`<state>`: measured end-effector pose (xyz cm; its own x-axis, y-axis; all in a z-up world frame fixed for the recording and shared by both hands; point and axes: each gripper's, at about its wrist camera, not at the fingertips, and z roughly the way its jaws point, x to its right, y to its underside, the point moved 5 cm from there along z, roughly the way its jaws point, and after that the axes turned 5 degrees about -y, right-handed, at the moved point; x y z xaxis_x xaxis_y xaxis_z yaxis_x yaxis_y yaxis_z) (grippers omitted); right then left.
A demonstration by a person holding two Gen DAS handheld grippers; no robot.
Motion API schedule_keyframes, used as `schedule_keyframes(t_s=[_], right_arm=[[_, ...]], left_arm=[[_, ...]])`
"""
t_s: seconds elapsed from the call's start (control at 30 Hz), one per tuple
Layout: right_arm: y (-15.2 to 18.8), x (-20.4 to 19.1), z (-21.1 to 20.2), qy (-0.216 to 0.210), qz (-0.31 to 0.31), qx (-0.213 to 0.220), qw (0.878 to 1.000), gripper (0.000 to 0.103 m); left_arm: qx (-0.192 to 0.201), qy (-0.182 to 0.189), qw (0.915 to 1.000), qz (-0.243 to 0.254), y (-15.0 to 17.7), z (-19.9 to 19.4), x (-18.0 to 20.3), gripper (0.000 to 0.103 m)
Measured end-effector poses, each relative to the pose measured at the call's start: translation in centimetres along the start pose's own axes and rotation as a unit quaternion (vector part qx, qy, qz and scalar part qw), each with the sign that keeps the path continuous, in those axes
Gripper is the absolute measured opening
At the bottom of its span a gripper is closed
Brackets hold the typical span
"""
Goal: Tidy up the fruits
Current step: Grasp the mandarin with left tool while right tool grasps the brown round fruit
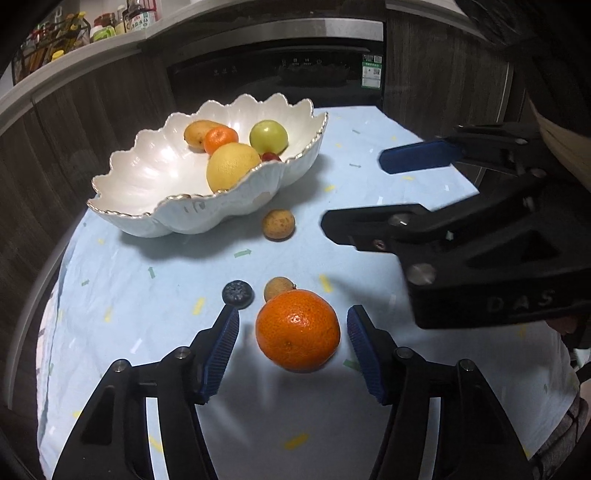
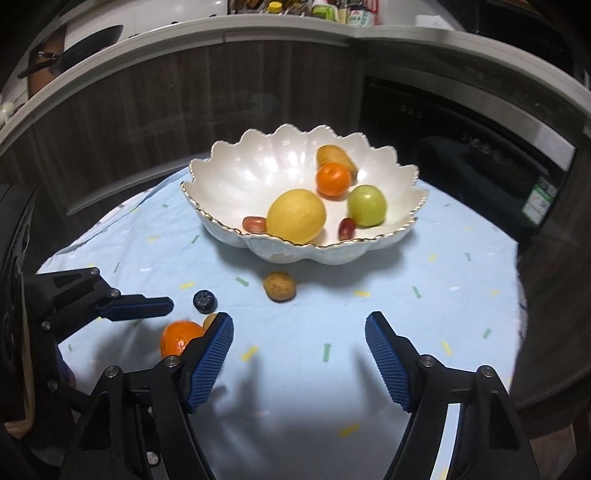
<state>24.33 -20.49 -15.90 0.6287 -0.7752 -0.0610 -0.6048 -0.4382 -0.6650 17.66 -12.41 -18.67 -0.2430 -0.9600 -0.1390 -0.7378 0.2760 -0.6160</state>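
Observation:
A loose mandarin (image 1: 297,330) lies on the light-blue cloth between the fingers of my left gripper (image 1: 293,325). The jaws stand open around it, with a narrow gap showing at each blue pad. Just beyond it lie a blueberry (image 1: 238,292) and a small tan fruit (image 1: 279,288). A larger brown fruit (image 1: 279,224) rests in front of the white scalloped bowl (image 1: 147,166). The bowl holds a yellow citrus (image 2: 295,216), a green apple (image 2: 366,205), a mandarin (image 2: 333,180), a brownish fruit and red grapes. My right gripper (image 2: 299,325) hovers open over bare cloth, right of the left gripper.
The cloth (image 2: 406,314) covers a small table whose edges drop off left and right. Dark wooden cabinets and a black oven (image 1: 280,70) stand close behind. A counter above carries bottles (image 1: 110,26). A pan (image 2: 74,48) sits at the upper left.

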Motion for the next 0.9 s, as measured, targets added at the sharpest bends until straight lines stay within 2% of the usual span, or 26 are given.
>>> schedule_keyframes(t_s=[0.03,0.3,0.37,0.73,0.8,0.9], right_arm=[[-0.1,0.0,0.3,-0.003,-0.003,-0.003,1.0,0.072],[-1.1,-0.5,2.6,-0.037,-0.018,-0.019,0.999,0.061],[-1.2,-0.6,3.3,-0.044,-0.02,-0.024,0.999,0.059],[-2.0,-0.5,5.9,-0.068,-0.019,-0.036,0.997,0.055],[-1.9,-0.5,6.5,-0.072,-0.018,-0.043,0.996,0.045],[-1.7,-0.6,7.2,-0.074,-0.02,-0.049,0.996,0.04]], left_arm=[[-0.003,0.0,1.0,-0.003,0.0,0.1,0.0,0.055],[-0.021,0.019,0.9994,-0.019,0.2,1.2,-0.2,0.052],[-0.024,0.028,0.9991,-0.021,0.3,1.3,-0.1,0.048],[-0.034,0.054,0.9967,-0.05,0.1,1.9,-0.4,0.046],[-0.035,0.059,0.9962,-0.054,0.1,2.0,-0.4,0.046],[-0.035,0.063,0.9956,-0.06,0.1,2.1,-0.5,0.045]])
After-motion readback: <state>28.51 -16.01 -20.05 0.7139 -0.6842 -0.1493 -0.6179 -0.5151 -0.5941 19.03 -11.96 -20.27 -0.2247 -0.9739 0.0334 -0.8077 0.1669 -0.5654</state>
